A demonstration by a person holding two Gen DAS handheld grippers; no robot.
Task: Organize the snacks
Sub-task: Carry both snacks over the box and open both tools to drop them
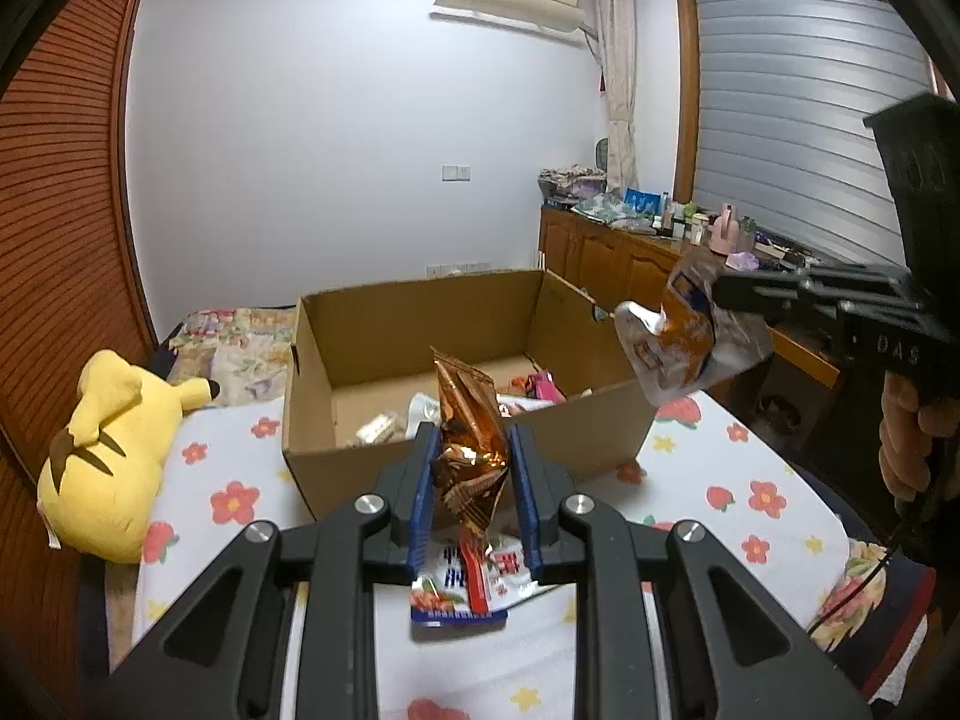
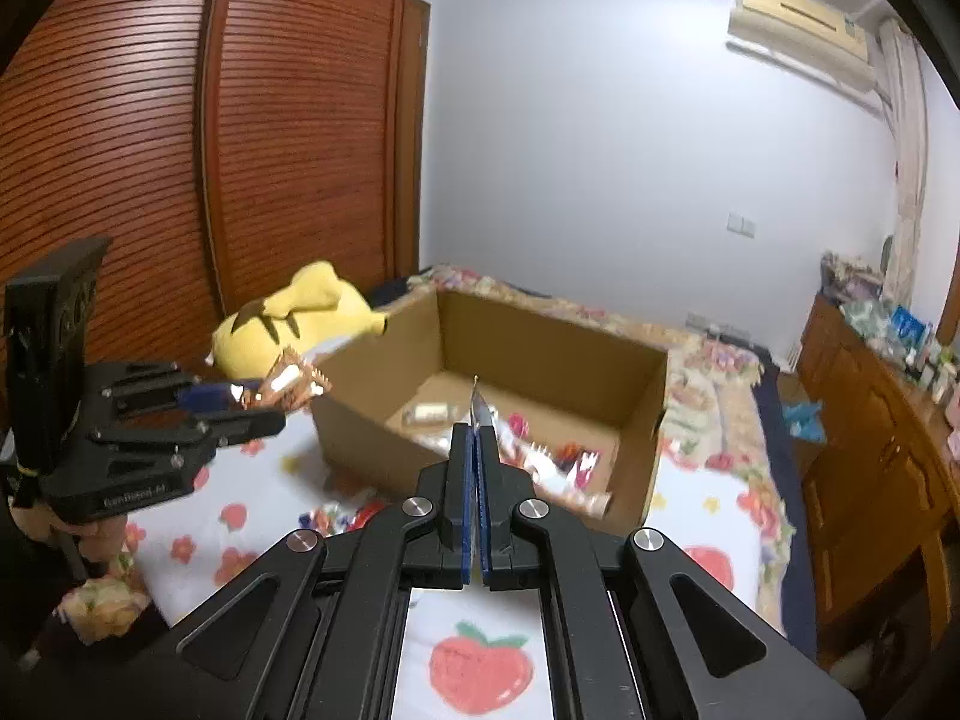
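White walls, slatted wooden wardrobe, low cabinet under shuttered window.

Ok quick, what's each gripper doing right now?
Left gripper: shut on the orange packet.
Right gripper: shut on the silver pouch.

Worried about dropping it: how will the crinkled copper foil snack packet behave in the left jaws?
The crinkled copper foil snack packet is probably floppy, as it creases where pinched. It looks light, probably. The glossy foil may slip from the left gripper.
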